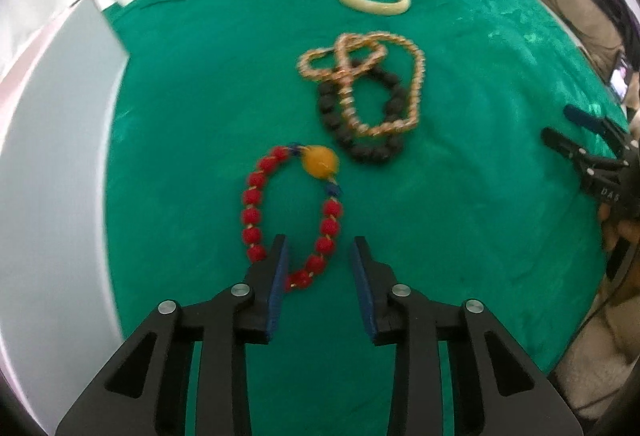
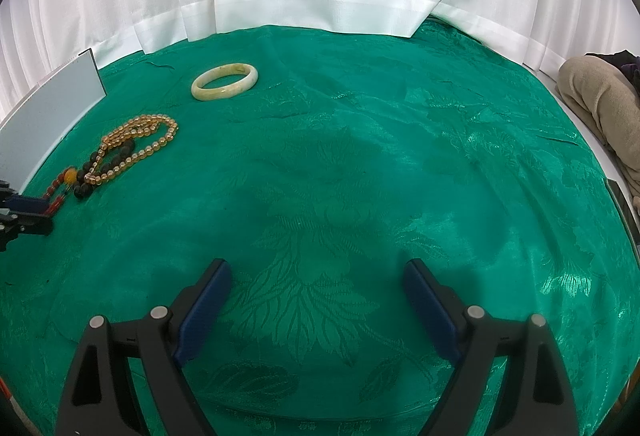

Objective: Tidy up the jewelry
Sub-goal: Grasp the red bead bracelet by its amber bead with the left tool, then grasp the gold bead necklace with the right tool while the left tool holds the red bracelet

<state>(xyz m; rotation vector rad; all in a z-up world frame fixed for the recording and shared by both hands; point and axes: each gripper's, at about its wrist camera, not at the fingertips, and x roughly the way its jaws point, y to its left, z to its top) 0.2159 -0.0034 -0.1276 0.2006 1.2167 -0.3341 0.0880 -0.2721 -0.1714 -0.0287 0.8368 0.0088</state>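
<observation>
Glossy green brocade cloth over the desk, woven with a leaf pattern. Smooth, polished pale stone-like bangle; shiny translucent amber beads; matt, rough black beads. Matt black plastic on the hand-held gripper.

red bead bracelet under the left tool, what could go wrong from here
1. The left tool stands open over the near end of the red bead bracelet; one finger covers part of the loop, so closing may pinch only a bead or miss and drag it.
2. The gold bead strand lies tangled over the black bead bracelet; lifting either could pull both.
</observation>
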